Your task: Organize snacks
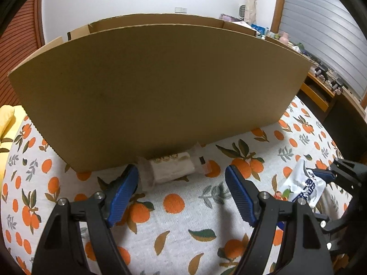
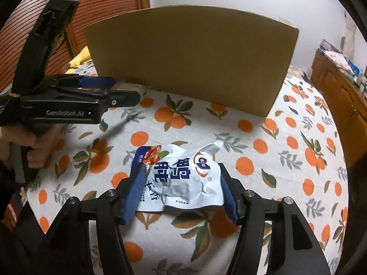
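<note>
A crumpled pale blue and white snack packet point(image 2: 183, 178) lies on the orange-print tablecloth point(image 2: 252, 137). My right gripper point(image 2: 182, 191) has a blue pad pressed on each side of it. The same packet point(image 1: 302, 183) shows at the right of the left wrist view, with the right gripper point(image 1: 307, 194) around it. A small white wrapped snack point(image 1: 170, 167) lies against the foot of the big cardboard box point(image 1: 160, 87). My left gripper point(image 1: 181, 170) stands open just short of it, jaws wide, nothing between them. In the right wrist view the left gripper point(image 2: 125, 89) points at the box point(image 2: 190, 57).
The box wall rises high across the back of the table, and its inside is hidden. A yellow cloth point(image 2: 80, 57) lies at the far left. A wooden cabinet point(image 2: 339, 87) with clutter stands to the right. A person's hand point(image 2: 34, 146) grips the left tool's handle.
</note>
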The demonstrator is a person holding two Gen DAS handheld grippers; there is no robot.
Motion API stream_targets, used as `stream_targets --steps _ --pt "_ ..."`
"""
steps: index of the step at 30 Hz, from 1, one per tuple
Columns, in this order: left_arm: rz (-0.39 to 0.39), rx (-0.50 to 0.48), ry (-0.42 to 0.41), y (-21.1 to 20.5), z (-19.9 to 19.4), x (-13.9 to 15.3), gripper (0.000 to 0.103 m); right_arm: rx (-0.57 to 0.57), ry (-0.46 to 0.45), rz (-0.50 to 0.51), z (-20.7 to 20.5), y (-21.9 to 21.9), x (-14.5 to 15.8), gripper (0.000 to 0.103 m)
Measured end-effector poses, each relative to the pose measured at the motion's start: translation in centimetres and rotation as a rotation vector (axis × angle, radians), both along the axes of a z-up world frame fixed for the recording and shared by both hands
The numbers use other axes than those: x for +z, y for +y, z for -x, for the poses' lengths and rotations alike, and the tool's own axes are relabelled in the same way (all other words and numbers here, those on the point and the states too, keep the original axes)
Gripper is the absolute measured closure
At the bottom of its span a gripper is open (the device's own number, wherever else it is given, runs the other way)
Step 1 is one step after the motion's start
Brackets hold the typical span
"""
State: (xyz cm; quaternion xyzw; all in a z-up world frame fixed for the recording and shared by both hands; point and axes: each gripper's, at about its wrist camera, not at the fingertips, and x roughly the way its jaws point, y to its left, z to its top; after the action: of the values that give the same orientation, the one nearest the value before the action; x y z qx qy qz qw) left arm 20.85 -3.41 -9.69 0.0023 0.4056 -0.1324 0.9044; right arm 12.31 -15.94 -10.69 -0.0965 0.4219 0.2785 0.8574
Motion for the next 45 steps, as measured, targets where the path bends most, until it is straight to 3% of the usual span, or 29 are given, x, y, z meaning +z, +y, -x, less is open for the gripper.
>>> stream_targets --steps 12,15,18,21,35,45 --pt "-0.015 0.068 0.042 -0.5 -1.7 -0.9 0.026 -0.016 -0.02 -0.001 0.0 0.2 -0.1 0.04" --pt "-0.015 0.082 0.039 -0.2 -1.9 -0.9 0.033 -0.013 -0.021 0.004 0.1 0.3 -0.1 0.039" --pt "-0.003 0.071 0.03 0.0 -1.7 -0.9 0.051 -0.013 -0.02 0.002 0.1 0.3 0.0 0.038" --pt "-0.028 0.062 0.022 -0.1 -1.2 -0.8 0.057 -0.012 -0.019 0.001 0.1 0.3 0.0 0.038" --pt "-0.032 0.016 -0.012 0.5 3.5 0.3 0.057 -0.013 -0.018 -0.002 0.1 0.3 -0.1 0.038" --pt "0.018 -0.003 -0.033 0.6 7.0 1.4 0.057 -0.012 -0.016 -0.004 0.1 0.2 0.0 0.038"
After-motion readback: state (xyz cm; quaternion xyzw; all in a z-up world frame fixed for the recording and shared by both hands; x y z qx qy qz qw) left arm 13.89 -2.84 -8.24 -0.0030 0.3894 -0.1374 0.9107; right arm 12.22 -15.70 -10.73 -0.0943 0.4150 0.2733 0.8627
